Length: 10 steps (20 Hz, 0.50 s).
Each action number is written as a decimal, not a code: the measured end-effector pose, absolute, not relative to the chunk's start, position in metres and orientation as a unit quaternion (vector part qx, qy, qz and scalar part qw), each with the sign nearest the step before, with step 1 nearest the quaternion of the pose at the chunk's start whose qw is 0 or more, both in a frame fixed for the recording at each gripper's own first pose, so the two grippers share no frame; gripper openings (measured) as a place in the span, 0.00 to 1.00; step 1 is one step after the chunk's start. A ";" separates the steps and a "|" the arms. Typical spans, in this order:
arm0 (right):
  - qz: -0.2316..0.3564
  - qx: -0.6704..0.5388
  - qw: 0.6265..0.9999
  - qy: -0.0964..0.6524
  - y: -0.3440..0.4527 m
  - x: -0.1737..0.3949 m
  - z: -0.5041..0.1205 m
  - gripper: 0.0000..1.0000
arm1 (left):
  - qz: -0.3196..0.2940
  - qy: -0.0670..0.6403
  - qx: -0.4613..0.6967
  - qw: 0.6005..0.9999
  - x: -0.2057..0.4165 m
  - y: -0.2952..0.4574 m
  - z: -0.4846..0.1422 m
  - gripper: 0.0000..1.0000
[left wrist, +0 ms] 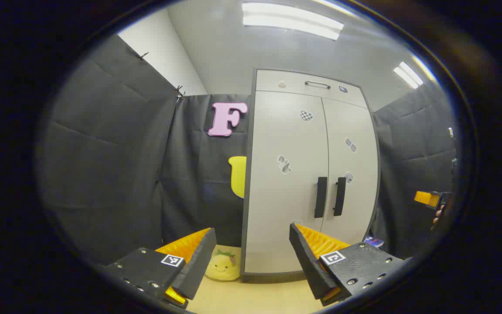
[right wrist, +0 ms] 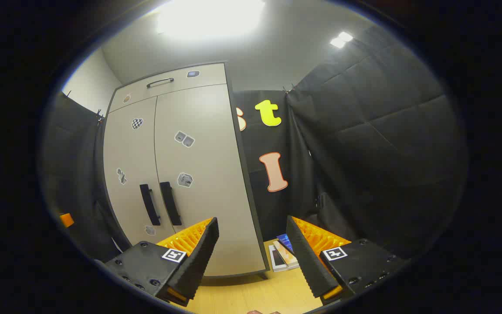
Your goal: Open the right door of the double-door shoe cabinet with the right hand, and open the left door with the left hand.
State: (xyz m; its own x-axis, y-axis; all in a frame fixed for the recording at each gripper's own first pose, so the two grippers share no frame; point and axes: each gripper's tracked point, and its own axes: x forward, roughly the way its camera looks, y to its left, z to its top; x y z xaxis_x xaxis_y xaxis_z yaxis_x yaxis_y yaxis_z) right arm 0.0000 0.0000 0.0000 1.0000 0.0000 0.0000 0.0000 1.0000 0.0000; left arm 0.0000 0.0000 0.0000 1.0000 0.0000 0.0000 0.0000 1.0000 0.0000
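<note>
Both hand-held grippers stand well back from the shoe cabinet (left wrist: pixel 310 174) with nothing in their grasp: the left gripper (left wrist: pixel 251 257) has its fingers spread wide apart in the left gripper view, and the right gripper (right wrist: pixel 251 257) is spread just as wide in the right gripper view. No part of the task looks done. The left door (left wrist: pixel 283 183) and the right door (left wrist: pixel 350 174) both lie flush and closed, meeting at a narrow seam, and their two dark vertical handles, the left handle (left wrist: pixel 320 197) and the right handle (left wrist: pixel 339 196), sit side by side just either side of that seam, untouched. A drawer (left wrist: pixel 310 83) with its own small bar pull runs across the top of the cabinet and is closed as well. From the right gripper view the right handle (right wrist: pixel 170 203) is up and to the left of the open fingers, so that gripper would have to swing left and go forward to reach it; I judge the left gripper needs a shift to its right and forward for its own handle. On the wooden floor (left wrist: pixel 251 296) a yellow plush toy (left wrist: pixel 222 267) rests just beside the cabinet's left foot, and a few flat packets (right wrist: pixel 283 255) lie by its right foot, both near the doors' swing but seemingly outside it. Everything is left to do: two approaches, two grasps, two pulls, right door first.
</note>
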 end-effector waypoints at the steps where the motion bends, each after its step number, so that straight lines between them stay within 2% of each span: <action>1: 0.001 -0.002 1.000 -0.001 0.000 -0.001 0.000 0.97 | -0.002 -0.002 -0.002 1.000 -0.002 0.000 0.001 0.99; 7: 0.020 -0.009 1.000 0.006 0.012 0.001 0.008 0.97 | 0.008 -0.005 0.015 1.000 -0.001 -0.003 -0.004 0.99; 10: 0.036 -0.016 0.999 0.001 0.025 0.007 0.017 0.97 | 0.028 0.015 0.013 0.999 0.004 0.009 -0.016 0.97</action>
